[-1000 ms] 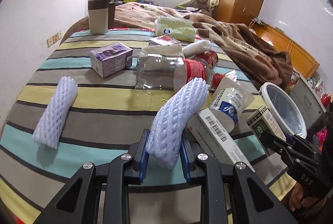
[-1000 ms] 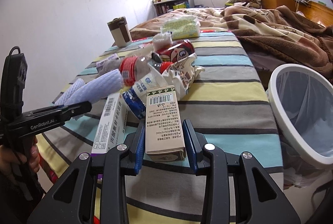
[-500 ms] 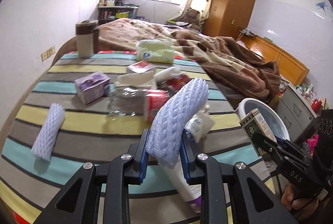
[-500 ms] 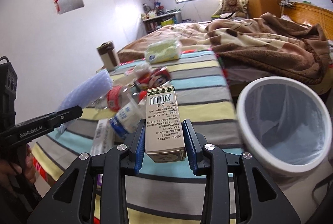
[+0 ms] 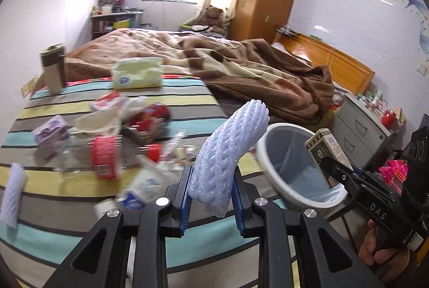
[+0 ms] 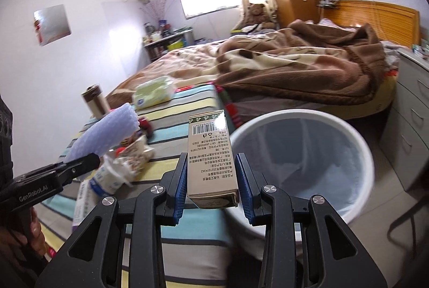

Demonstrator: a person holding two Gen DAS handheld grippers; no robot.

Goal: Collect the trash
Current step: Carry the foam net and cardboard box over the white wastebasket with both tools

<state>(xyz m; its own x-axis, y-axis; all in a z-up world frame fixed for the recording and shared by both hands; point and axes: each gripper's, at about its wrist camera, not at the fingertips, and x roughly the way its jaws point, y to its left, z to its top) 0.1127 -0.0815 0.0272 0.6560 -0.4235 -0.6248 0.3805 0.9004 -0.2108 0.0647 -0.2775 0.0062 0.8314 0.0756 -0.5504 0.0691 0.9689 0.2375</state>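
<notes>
Left gripper (image 5: 211, 197): jaws clamped on foam sleeve (image 5: 228, 151). Right gripper (image 6: 211, 186): jaws clamped on carton (image 6: 211, 156). Both lifted off bed (image 5: 80, 183), now nearer bin (image 6: 356, 151); drop pending.

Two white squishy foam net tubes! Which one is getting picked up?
The white foam net sleeve clamped upright between the left gripper jaws. The other foam net sleeve lies alone on the striped bedsheet.

Left gripper (image 5: 211, 198) clamped on white foam net sleeve (image 5: 228, 151), right gripper (image 5: 331, 167) gripping green carton (image 5: 325, 151) over lined white bin (image 5: 270, 170); litter on striped bedspread (image 5: 187, 97)
</notes>
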